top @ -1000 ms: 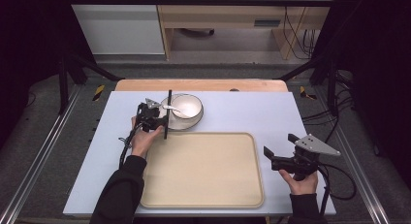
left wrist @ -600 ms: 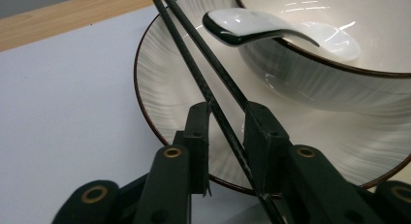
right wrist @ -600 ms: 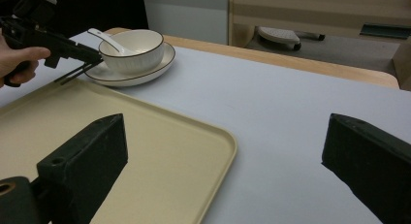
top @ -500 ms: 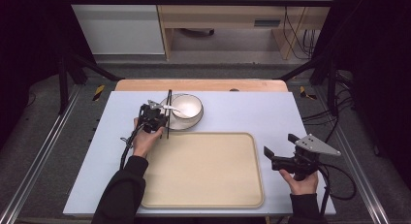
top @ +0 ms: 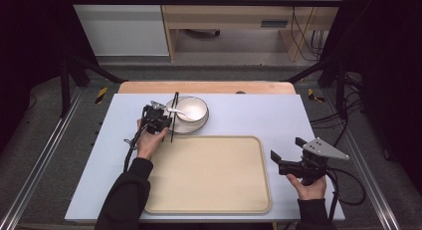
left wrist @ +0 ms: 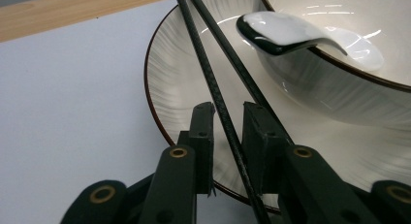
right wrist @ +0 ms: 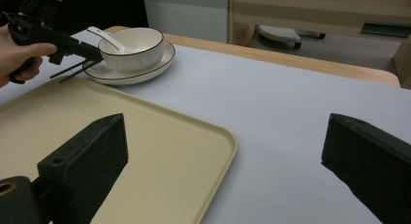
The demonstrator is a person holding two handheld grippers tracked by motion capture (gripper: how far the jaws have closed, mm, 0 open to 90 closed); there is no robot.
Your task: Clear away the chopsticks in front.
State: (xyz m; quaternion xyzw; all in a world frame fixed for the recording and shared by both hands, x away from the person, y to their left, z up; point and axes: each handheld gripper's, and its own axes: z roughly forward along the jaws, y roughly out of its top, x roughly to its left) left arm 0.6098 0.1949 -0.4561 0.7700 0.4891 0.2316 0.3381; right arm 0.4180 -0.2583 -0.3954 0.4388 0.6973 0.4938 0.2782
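A pair of black chopsticks (top: 173, 115) leans across the left rim of a white plate (top: 186, 129). On the plate stands a white bowl (top: 193, 109) with a white spoon (top: 175, 110) resting in it. My left gripper (top: 166, 121) reaches the chopsticks from the left. Its jaws have just been closing and now sit shut on the chopsticks (left wrist: 213, 73), which run slantwise between the pads (left wrist: 203, 132). My right gripper (top: 287, 149) hovers at the right edge of the beige tray (top: 209, 175), open with nothing between its jaws.
The tray lies bare on the pale blue table top (top: 259, 115), in front of the plate. A wooden strip (top: 209, 87) borders the far table edge. Cables trail off both grippers toward the near edge.
The left jaws have drawn in around the chopsticks, which have shifted slightly. The right gripper has stayed where it was.
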